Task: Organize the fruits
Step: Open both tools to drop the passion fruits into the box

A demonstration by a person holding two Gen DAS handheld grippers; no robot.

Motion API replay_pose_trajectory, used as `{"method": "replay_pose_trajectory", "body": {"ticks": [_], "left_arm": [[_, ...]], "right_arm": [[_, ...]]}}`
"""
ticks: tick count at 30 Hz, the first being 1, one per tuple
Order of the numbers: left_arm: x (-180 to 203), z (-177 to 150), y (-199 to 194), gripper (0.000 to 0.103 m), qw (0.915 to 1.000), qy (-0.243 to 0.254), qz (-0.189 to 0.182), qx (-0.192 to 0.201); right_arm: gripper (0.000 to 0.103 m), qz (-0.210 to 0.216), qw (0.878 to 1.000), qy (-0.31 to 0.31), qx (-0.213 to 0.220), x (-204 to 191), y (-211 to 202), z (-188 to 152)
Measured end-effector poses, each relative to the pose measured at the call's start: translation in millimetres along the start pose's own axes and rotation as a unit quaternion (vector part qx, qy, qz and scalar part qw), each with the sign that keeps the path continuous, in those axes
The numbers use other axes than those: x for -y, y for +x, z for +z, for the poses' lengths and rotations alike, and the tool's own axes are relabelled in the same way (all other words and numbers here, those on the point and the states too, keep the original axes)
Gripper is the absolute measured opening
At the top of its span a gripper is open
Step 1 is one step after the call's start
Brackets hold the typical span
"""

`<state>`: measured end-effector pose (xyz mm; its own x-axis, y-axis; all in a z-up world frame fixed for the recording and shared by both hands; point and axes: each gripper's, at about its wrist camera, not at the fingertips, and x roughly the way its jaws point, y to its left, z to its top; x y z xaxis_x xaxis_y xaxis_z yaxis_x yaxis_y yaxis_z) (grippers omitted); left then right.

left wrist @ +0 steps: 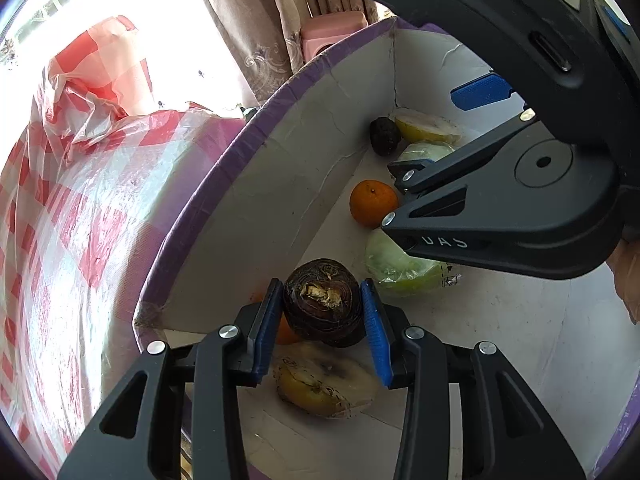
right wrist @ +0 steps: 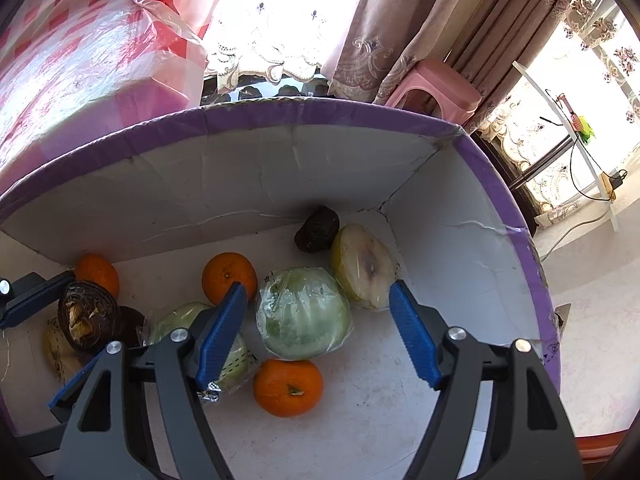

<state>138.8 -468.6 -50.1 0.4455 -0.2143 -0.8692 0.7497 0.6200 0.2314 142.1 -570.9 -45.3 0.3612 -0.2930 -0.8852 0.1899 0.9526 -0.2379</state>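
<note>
Inside the white box [right wrist: 440, 248] with the purple rim, the left gripper [left wrist: 324, 312] is clamped on a dark brown, ringed fruit [left wrist: 322, 302], both blue pads pressed against its sides, at the box's left end above a cut yellowish half fruit [left wrist: 320, 388]. Over the middle of the floor the right gripper [right wrist: 320, 332] stands wide apart with nothing touching its pads; beneath it lies a plastic-wrapped green fruit [right wrist: 304, 312]. Around that sit an orange [right wrist: 288, 388] in front, another orange [right wrist: 226, 274] behind, a wrapped pale half fruit [right wrist: 366, 266] and a small dark fruit [right wrist: 318, 228] in the far corner. Beyond the box are a red-checked plastic cover [right wrist: 80, 60], patterned curtains [right wrist: 400, 40] and a pink stool [right wrist: 436, 88] by bright windows
</note>
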Motion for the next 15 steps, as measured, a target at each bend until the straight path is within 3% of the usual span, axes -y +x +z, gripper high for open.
{"method": "replay_pose_trajectory", "body": {"ticks": [15], "left_arm": [[1.4,-2.6,-8.0,0.050,0.9999,0.000,-0.011,0.007]], "right_arm": [[0.079,-0.006,1.000,0.007,0.008,2.4,-2.4,-1.4]]}}
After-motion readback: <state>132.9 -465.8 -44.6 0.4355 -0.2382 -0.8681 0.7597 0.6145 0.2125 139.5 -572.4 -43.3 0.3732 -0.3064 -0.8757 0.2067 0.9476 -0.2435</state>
